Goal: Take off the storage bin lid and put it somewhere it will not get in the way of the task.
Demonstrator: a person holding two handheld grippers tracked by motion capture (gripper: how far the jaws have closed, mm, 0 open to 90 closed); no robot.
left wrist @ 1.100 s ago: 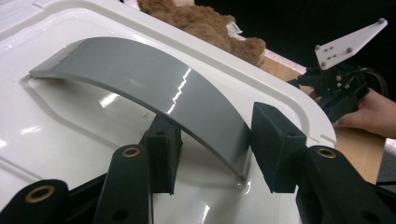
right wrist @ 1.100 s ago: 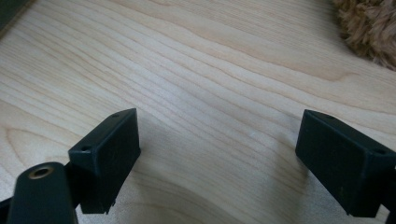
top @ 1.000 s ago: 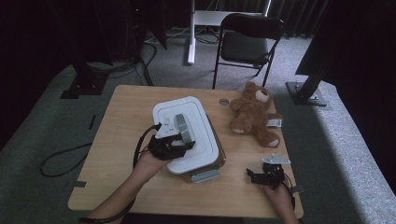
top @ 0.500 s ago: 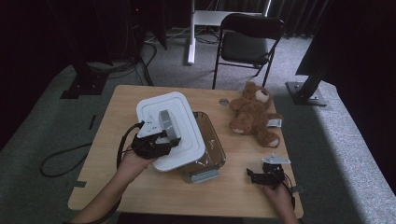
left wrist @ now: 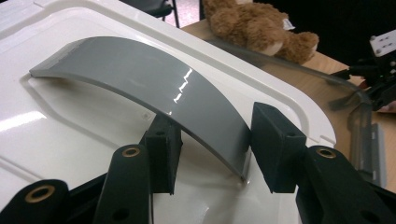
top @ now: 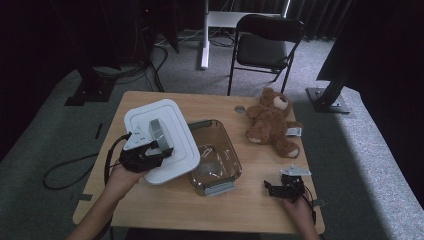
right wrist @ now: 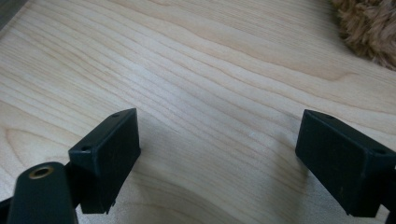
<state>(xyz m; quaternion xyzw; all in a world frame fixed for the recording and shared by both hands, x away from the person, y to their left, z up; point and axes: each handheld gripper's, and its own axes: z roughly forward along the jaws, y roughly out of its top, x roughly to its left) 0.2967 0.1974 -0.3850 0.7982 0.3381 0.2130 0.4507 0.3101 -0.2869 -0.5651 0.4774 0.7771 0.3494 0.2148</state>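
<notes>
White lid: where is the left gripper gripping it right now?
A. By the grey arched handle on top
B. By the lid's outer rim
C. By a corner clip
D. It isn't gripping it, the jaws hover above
A. In the left gripper view the left gripper has a pad on either side of the grey arched handle of the white lid, which sits tilted over the left edge of the clear container.

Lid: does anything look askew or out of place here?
The white lid sits off the clear container, overlapping only its left rim, held by its grey handle in the left hand-held gripper. Nothing looks spilled or damaged.
</notes>
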